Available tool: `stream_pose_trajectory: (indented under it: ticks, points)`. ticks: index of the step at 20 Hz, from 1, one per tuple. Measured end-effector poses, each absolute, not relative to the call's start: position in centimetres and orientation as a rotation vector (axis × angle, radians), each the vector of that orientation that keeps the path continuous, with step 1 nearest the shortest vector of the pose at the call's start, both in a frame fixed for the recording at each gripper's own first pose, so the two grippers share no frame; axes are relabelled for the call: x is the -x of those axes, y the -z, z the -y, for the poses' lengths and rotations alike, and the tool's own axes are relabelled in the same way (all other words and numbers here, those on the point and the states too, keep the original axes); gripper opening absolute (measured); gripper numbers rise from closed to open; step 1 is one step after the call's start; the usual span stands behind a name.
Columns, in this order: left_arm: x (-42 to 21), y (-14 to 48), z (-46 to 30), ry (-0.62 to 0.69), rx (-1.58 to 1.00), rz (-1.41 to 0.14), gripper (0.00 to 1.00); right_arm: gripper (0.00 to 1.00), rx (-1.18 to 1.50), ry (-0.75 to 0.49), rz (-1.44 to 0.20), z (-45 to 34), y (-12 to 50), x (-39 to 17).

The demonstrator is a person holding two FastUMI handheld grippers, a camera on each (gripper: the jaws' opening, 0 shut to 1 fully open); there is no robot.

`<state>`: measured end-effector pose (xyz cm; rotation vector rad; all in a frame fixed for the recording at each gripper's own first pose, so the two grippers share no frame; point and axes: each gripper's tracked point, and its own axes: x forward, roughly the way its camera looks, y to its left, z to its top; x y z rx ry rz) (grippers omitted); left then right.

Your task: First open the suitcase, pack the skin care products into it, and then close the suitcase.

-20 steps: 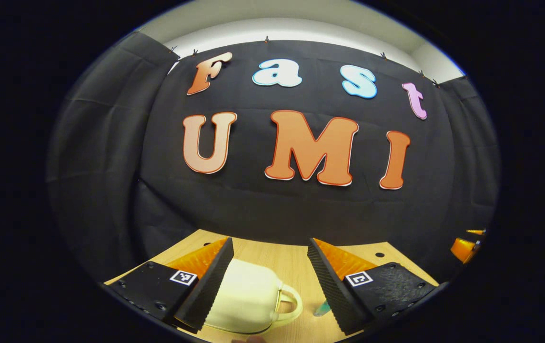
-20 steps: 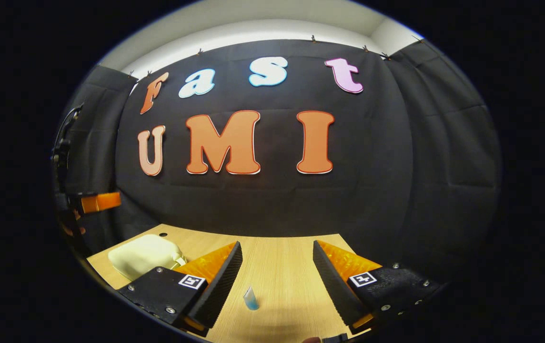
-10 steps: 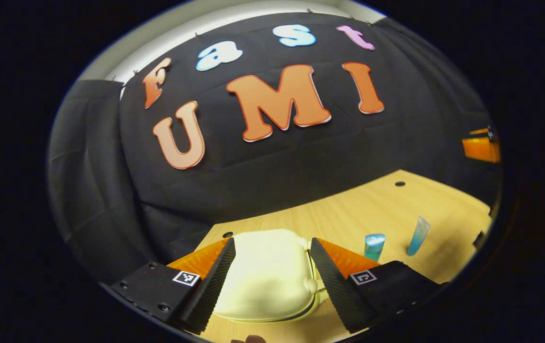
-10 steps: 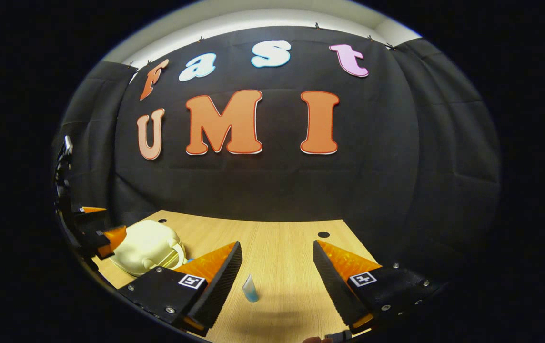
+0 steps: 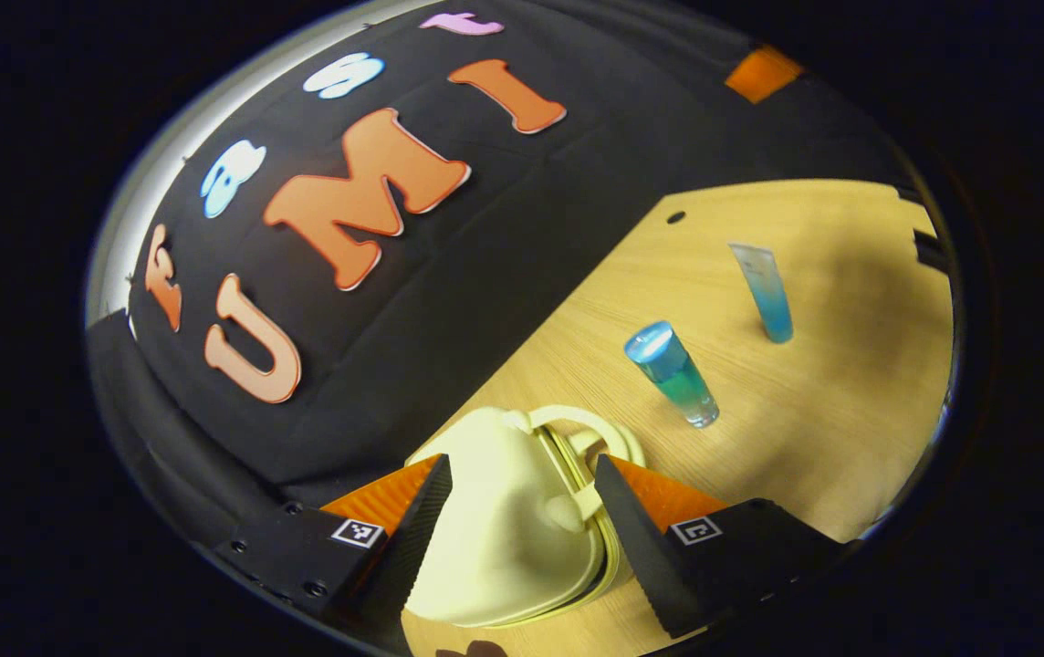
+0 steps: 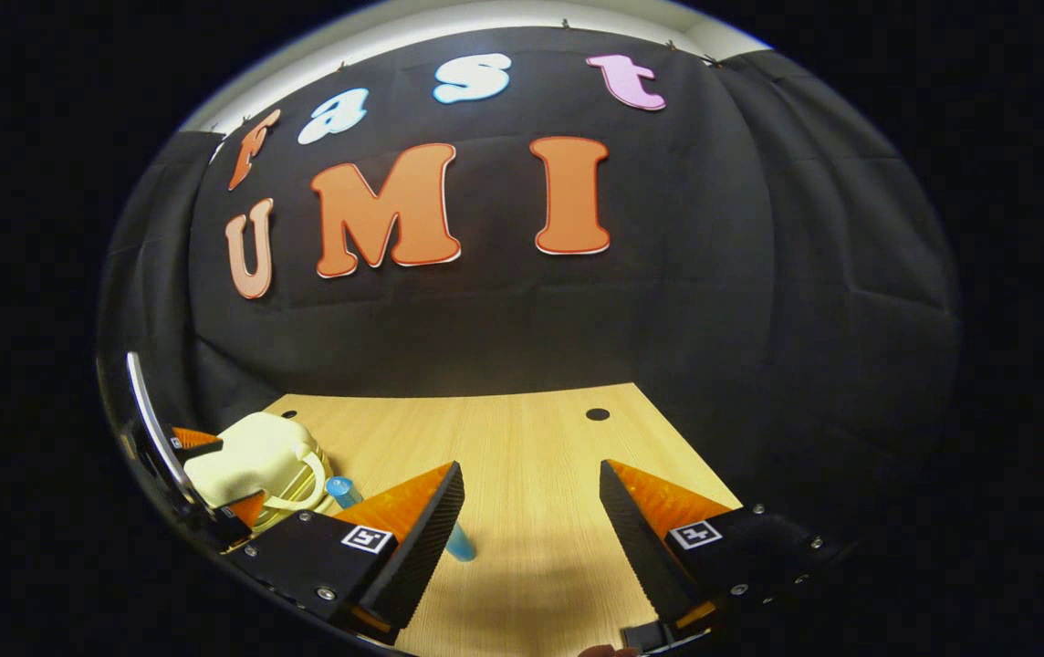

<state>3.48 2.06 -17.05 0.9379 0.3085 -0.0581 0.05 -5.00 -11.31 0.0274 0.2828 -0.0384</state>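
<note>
A small cream suitcase (image 5: pixel 504 520) with a loop handle lies closed on the wooden table (image 5: pixel 832 438). My left gripper (image 5: pixel 522 538) is open and tilted, one finger on each side of the case near its latch. A blue bottle (image 5: pixel 673 374) stands to the right of the case, and a blue tube (image 5: pixel 764 292) stands farther off. In the right gripper view, my right gripper (image 6: pixel 531 538) hangs open over bare table (image 6: pixel 522 438); the tube (image 6: pixel 460 545) peeks out beside its left finger. The suitcase (image 6: pixel 253 452), the left gripper (image 6: pixel 221 474) and the bottle (image 6: pixel 344 490) sit at far left.
The black cloth wall stands close behind the table. Two cable holes (image 5: pixel 675 217) (image 6: pixel 597 413) mark the table's back edge. Part of the right gripper (image 5: pixel 762 73) shows at the top right of the left gripper view. Open tabletop lies right of the bottle and tube.
My left gripper has rolled and dropped closer, so the suitcase now sits deeper between its fingers. My right gripper has tipped down and moved slightly forward; the tube is now nearer its left finger.
</note>
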Motion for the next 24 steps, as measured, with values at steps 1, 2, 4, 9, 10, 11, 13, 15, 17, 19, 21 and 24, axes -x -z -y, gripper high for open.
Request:
stream_pose_trajectory:
  ticks: [1, 2, 4, 9, 10, 11, 13, 15, 17, 19, 21, 24]
  points:
    - [-3.6, 17.9, -1.8, 0.075, -0.975, -0.328, 0.98, 0.94, -0.037, 0.051, -0.29, 5.5, 11.6, 0.0]
    - [-3.8, 18.9, -1.8, 0.09, -1.008, -0.343, 0.98, 0.94, -0.046, 0.066, -0.297, 6.1, 11.9, -0.1]
    - [-4.2, 21.0, -1.6, 0.118, -1.055, -0.385, 0.98, 0.94, -0.068, 0.103, -0.314, 7.7, 12.7, 0.1]
    - [-6.1, 22.5, -3.0, 0.092, -1.083, -0.456, 0.98, 0.94, -0.108, 0.164, -0.346, 10.2, 13.9, 0.0]
    - [-6.6, 22.2, -2.9, 0.088, -1.101, -0.443, 0.98, 0.94, -0.108, 0.169, -0.351, 10.3, 14.1, 0.1]
    - [-6.9, 22.5, -2.9, 0.095, -1.103, -0.451, 0.97, 0.94, -0.109, 0.171, -0.357, 10.4, 14.3, 0.0]
    - [-7.4, 23.1, -2.9, 0.101, -1.121, -0.465, 0.91, 0.94, -0.112, 0.17, -0.366, 10.3, 14.4, -0.3]
    - [-7.7, 24.2, -2.8, 0.102, -1.136, -0.5, 0.7, 0.94, -0.113, 0.163, -0.369, 10.2, 14.3, -0.3]
    - [-7.5, 25.0, -2.4, 0.128, -1.14, -0.531, 0.47, 0.94, -0.109, 0.146, -0.37, 9.6, 14.0, -0.9]
    - [-7.4, 25.0, -2.0, 0.136, -1.178, -0.559, 0.21, 0.95, -0.095, 0.128, -0.372, 9.0, 13.8, -1.3]
    - [-7.3, 24.0, -1.9, 0.124, -1.203, -0.539, 0.1, 0.94, -0.082, 0.109, -0.379, 8.4, 13.8, -1.3]
    - [-7.4, 23.9, -2.1, 0.119, -1.17, -0.535, 0.02, 0.95, -0.089, 0.071, -0.382, 7.3, 13.6, -1.4]
